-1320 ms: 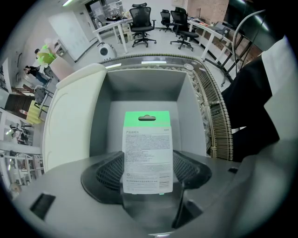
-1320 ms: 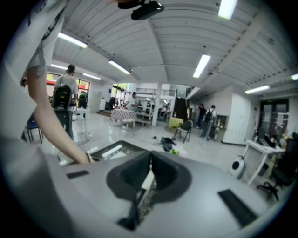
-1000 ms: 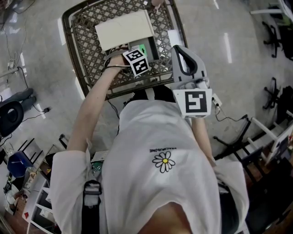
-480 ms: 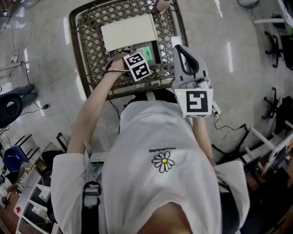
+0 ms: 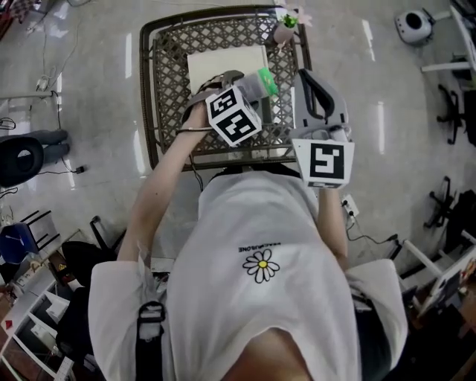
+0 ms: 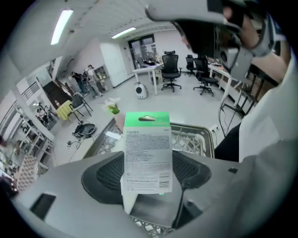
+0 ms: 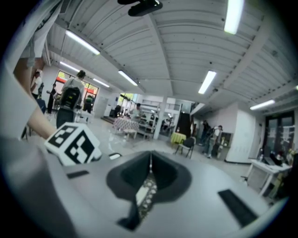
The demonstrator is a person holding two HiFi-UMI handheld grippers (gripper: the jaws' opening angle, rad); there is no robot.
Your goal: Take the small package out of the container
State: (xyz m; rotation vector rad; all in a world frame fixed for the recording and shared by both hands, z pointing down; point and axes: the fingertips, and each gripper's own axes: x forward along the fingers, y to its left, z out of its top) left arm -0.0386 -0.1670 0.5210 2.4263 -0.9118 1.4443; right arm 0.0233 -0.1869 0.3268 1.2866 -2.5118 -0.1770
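Observation:
The small package (image 5: pixel 263 80), white with a green top, is held upright above the brown lattice basket (image 5: pixel 167 82). My left gripper (image 5: pixel 255 88) is shut on its lower part. In the left gripper view the package (image 6: pixel 146 153) stands between the dark pads (image 6: pixel 104 174), printed side toward the camera, and the basket's rim (image 6: pixel 198 139) lies below and behind it. My right gripper (image 5: pixel 312 80) hovers over the basket's right edge, beside the package and apart from it. In the right gripper view its jaws (image 7: pixel 149 183) are shut with nothing between them.
A flat white box (image 5: pixel 223 63) lies inside the basket. A small potted plant (image 5: pixel 286 21) sits at the basket's far right corner. Office chairs (image 5: pixel 454 111) and a round white device (image 5: pixel 413 26) stand on the floor to the right. Cables and shelves are at the left.
My left gripper has lifted the green-topped package up from beside the white box and out above the basket. The right gripper has stayed near the basket's right edge.

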